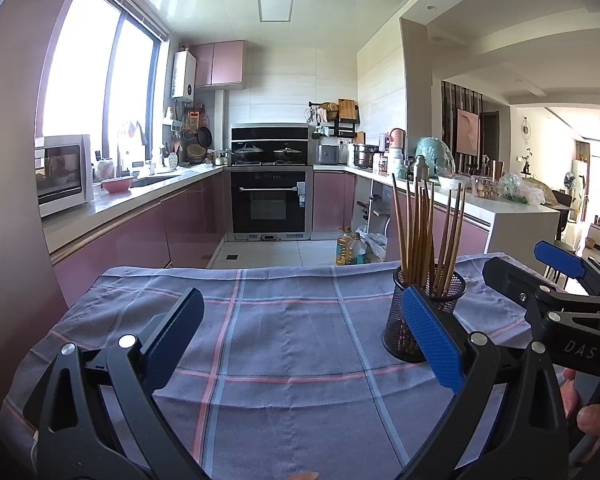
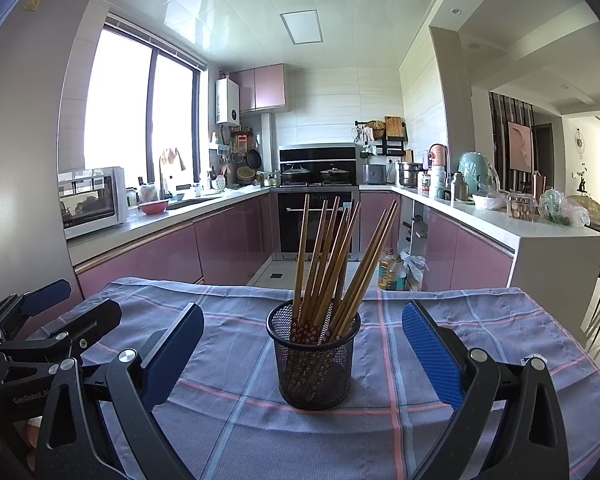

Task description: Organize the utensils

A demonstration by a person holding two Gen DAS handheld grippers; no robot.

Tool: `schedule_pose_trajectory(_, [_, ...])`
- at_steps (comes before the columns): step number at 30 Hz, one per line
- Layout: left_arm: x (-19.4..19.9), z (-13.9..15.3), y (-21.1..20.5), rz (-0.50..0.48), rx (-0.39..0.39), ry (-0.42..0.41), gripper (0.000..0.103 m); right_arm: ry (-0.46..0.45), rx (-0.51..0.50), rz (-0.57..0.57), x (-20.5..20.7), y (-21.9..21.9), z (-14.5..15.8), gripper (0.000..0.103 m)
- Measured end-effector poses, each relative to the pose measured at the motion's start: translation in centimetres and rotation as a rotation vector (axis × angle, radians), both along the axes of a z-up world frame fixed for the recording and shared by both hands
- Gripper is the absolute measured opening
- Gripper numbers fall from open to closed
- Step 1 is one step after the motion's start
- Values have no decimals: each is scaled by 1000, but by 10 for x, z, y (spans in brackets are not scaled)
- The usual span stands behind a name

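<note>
A black mesh cup point(image 2: 314, 358) stands upright on a blue checked cloth point(image 2: 228, 396) with several wooden chopsticks point(image 2: 332, 264) fanned out of it. My right gripper point(image 2: 302, 354) is open, its blue pads apart on either side of the cup, nothing held. In the left wrist view the same cup point(image 1: 410, 320) sits right of centre, partly behind my right-hand pad point(image 1: 432, 332). My left gripper point(image 1: 300, 328) is open over bare cloth point(image 1: 284, 344). The right gripper point(image 1: 540, 276) shows at the right edge, a hand point(image 1: 592, 412) below it. The left gripper point(image 2: 40, 304) appears at the left edge.
Beyond the table's far edge lies a kitchen: pink cabinets, a black oven point(image 2: 318, 220), a white microwave point(image 2: 94, 200) on the left counter, a crowded counter point(image 2: 520, 216) on the right. Oil bottles point(image 2: 392, 272) stand on the floor behind the table.
</note>
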State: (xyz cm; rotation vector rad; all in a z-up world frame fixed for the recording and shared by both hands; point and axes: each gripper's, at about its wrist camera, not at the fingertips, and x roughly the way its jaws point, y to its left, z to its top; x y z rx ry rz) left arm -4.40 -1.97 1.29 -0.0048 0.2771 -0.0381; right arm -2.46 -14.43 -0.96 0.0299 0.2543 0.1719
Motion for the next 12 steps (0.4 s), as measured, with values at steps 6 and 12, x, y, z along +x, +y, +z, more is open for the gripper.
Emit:
schedule_pose_trajectory(6, [6,-3,4,-6,-23,41,97,12,3,-2,1,-3,-1,96])
schedule_pose_trajectory(12, [20,-12,12,10,-21,100,97,99,-8,-56,18,-35,-18,96])
